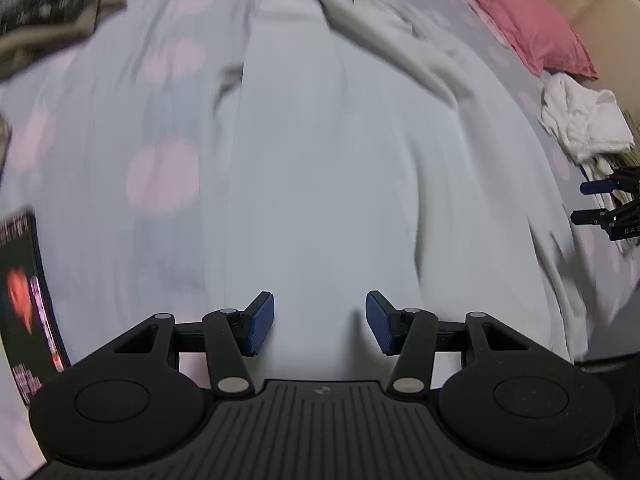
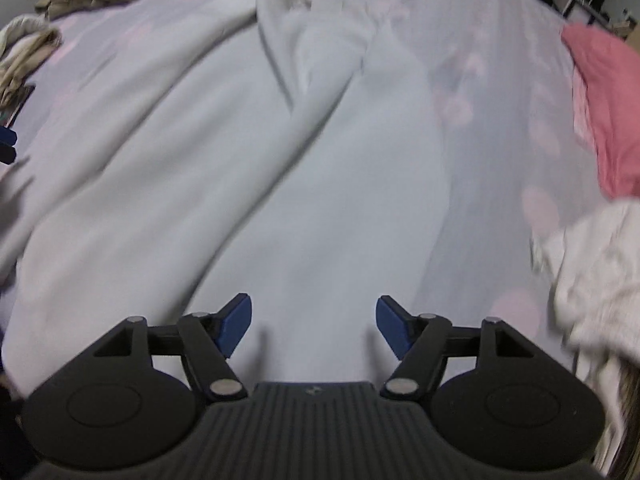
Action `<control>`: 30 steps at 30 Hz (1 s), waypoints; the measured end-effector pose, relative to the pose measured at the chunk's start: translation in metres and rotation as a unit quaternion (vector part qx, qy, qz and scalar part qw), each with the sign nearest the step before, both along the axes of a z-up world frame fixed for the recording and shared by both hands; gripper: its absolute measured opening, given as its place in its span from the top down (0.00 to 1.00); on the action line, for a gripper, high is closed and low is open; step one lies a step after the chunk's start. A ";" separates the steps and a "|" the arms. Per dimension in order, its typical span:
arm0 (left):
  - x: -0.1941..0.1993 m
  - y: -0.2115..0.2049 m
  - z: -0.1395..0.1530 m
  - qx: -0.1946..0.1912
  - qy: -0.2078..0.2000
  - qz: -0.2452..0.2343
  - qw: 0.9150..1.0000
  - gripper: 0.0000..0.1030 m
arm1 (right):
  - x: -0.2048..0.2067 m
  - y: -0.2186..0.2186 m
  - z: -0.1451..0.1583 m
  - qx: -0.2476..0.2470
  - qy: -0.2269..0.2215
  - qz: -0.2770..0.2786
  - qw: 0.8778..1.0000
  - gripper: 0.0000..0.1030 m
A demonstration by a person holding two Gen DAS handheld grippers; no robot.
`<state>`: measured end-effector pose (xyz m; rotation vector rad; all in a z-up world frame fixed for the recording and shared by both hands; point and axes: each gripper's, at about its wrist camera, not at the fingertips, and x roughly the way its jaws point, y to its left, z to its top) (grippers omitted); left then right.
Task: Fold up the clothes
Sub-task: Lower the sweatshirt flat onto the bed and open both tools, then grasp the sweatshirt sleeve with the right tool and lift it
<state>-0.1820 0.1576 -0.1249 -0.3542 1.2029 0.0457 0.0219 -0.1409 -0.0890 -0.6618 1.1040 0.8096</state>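
Bed sheet [image 1: 120, 128], pale with pink dots, covers the whole surface. A white garment [image 1: 320, 160] lies spread lengthwise down the middle of it, creased, directly ahead of both tools. Pink pillow [image 1: 520, 16] at the far right edge; a crumpled white cloth [image 1: 580, 124] just below it. A dark book [image 1: 24, 300] lies at the left edge. Left gripper [image 1: 320, 322]: fingers spread, nothing between them, above the garment. Right gripper [image 2: 314, 326]: fingers likewise spread and empty. Both views blurred.
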 end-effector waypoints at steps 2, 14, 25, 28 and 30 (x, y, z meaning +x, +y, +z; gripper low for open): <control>-0.010 0.000 -0.008 -0.002 0.008 -0.001 1.000 0.53 | -0.004 -0.010 -0.010 -0.020 0.015 0.000 1.000 0.30; -0.017 -0.001 -0.012 0.000 0.012 -0.002 1.000 0.53 | -0.021 0.003 -0.029 -0.065 0.051 0.021 0.996 0.28; -0.010 -0.011 -0.015 -0.005 0.018 -0.016 1.000 0.53 | -0.121 0.038 -0.030 -0.064 0.028 0.138 0.988 0.35; -0.007 -0.017 -0.013 0.000 0.013 -0.026 1.000 0.53 | -0.125 0.038 -0.040 -0.105 0.029 0.146 0.983 0.94; -0.006 -0.019 -0.012 0.004 0.013 -0.031 0.999 0.52 | -0.115 0.034 -0.037 -0.106 0.038 0.134 0.985 0.95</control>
